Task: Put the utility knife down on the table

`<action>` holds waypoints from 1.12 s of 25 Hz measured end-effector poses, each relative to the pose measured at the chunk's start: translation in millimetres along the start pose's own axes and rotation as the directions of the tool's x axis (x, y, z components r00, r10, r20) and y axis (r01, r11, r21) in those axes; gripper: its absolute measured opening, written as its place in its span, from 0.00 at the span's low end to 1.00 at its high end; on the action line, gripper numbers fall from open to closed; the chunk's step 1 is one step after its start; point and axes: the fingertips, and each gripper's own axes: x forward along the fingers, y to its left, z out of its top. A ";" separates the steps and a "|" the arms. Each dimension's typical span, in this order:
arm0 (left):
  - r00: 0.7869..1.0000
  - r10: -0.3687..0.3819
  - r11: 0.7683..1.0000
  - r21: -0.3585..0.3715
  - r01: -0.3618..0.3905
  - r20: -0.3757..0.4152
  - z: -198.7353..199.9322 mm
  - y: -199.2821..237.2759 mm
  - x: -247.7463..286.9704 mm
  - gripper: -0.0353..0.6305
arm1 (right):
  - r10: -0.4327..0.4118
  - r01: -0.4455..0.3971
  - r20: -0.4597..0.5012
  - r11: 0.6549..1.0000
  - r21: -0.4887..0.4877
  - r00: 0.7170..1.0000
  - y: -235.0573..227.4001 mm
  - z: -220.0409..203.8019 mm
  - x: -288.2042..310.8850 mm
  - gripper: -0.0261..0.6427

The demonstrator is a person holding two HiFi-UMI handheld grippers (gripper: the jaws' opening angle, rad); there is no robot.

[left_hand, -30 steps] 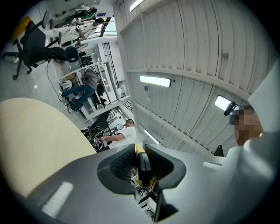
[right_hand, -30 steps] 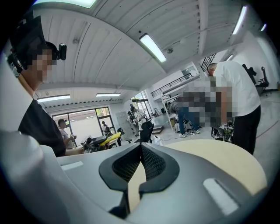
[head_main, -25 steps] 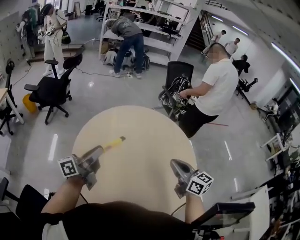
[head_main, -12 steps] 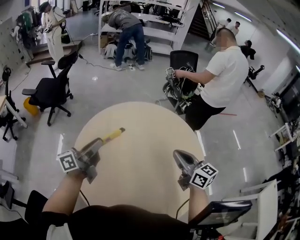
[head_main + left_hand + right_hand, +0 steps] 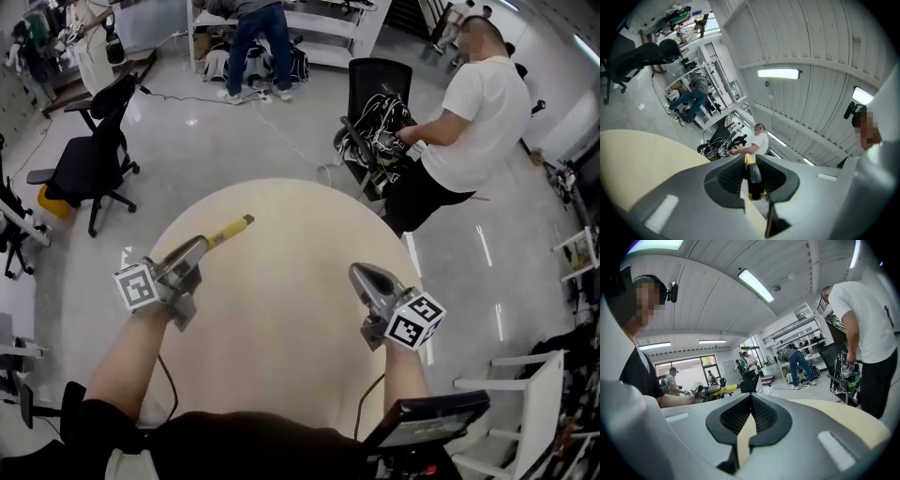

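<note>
Two grey handheld grippers hover over a round pale-beige tabletop. The left gripper, at centre left of the head view, has its fingers clamped on a yellow-and-black utility knife. The knife sticks out beyond them toward the upper right, above the tabletop's upper-left part, not laid down. The right gripper, at centre right, carries nothing — its fingers are pressed together. At the upper right, a person in a white T-shirt leans toward a black office chair; a black swivel chair stands at the upper left.
</note>
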 end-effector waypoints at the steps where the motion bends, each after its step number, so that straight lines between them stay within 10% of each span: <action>1: 1.000 0.002 1.000 0.010 -0.002 -0.014 1.5 9.6 10.4 0.15 | 0.004 -0.004 -0.003 1.000 0.002 1.000 -9.0 -0.8 9.7 0.06; 28: 0.919 0.069 0.991 0.136 -0.017 -0.389 -48.0 276.1 270.5 0.15 | 0.055 -0.062 -0.135 0.997 -0.051 0.989 -220.2 -93.6 193.1 0.06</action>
